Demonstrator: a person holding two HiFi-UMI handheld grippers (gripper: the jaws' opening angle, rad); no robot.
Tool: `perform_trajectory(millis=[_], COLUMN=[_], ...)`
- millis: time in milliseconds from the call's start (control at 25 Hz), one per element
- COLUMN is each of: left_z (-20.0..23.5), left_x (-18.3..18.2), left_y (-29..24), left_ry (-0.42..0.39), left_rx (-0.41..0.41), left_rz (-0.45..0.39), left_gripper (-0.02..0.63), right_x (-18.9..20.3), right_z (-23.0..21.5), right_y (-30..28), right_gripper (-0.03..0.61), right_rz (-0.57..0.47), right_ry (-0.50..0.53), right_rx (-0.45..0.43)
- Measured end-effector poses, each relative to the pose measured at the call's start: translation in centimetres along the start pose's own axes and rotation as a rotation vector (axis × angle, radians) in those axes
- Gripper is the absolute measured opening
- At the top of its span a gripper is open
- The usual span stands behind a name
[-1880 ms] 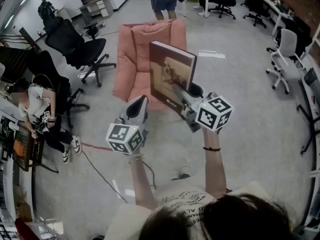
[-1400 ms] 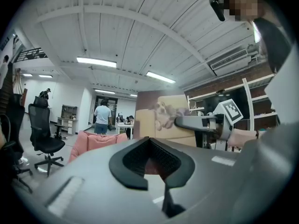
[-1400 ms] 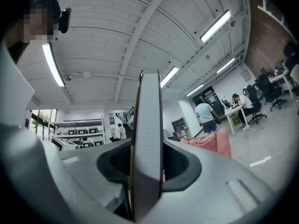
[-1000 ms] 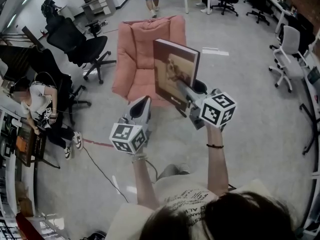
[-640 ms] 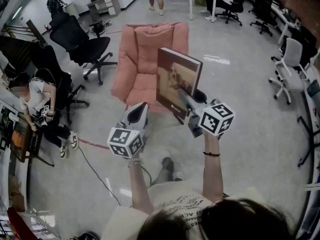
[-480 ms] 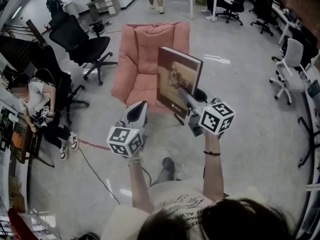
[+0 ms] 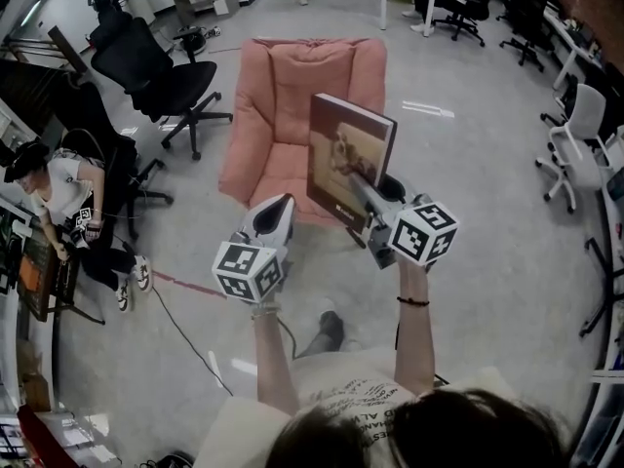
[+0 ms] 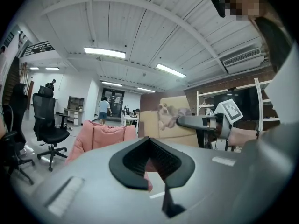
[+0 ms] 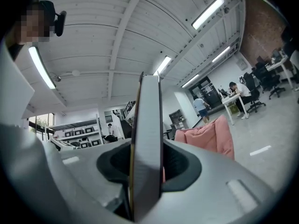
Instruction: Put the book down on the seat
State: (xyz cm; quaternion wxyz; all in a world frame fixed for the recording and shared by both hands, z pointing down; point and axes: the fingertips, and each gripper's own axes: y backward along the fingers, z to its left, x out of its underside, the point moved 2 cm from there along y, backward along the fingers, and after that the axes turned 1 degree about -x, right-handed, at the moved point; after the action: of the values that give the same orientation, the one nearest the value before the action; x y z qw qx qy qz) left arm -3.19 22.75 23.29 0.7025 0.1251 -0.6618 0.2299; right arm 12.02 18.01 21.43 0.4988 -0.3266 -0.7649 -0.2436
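We see the right gripper (image 9: 147, 168) with its fingers pinched tight on the book (image 7: 349, 154), which sits edge-on between them. It is a thin, rigid hardcover with a dog-on-sofa photo on the cover. The book is upright in the air, off the seat (image 7: 265, 169) and just near and right of it. The left gripper (image 7: 278, 210) has its fingers pressed together on nothing and is low, left of the book and apart from it. The pink armchair (image 7: 292, 76) is soft, padded and quilted, and its seat is bare. The floor (image 7: 468, 193) is grey and glossy, with a red line (image 7: 180, 283) at near left. There are black office chairs (image 7: 156, 76) at far left and a white office chair (image 7: 580, 130) at right. A person (image 7: 58, 188) sits at the left. The room is an open office with a white ribbed ceiling and strip lights.
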Motion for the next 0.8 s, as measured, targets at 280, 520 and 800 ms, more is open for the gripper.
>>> perform_trajectory(millis=[280, 520, 800], left_z=[3.9, 7.4, 11.4], left_x=[2.6, 2.2, 0.8], left_y=[-3.9, -6.4, -10.0], left_ry=[0.037, 0.050, 0.036], left_rx=[0.000, 0.007, 0.025], left_rz=[0.060, 0.061, 0.054], left_gripper=[-0.009, -0.009, -0.009], right_x=[2.4, 2.4, 1.6], right_z=[-3.9, -5.2, -6.9], right_y=[-4.4, -8.3, -13.0], right_gripper=[0.147, 0.147, 0.147], right_rz=[0.046, 0.060, 0.061], right_ry=[-0.049, -0.056, -0.043], right_rx=[0.025, 0.024, -0.001])
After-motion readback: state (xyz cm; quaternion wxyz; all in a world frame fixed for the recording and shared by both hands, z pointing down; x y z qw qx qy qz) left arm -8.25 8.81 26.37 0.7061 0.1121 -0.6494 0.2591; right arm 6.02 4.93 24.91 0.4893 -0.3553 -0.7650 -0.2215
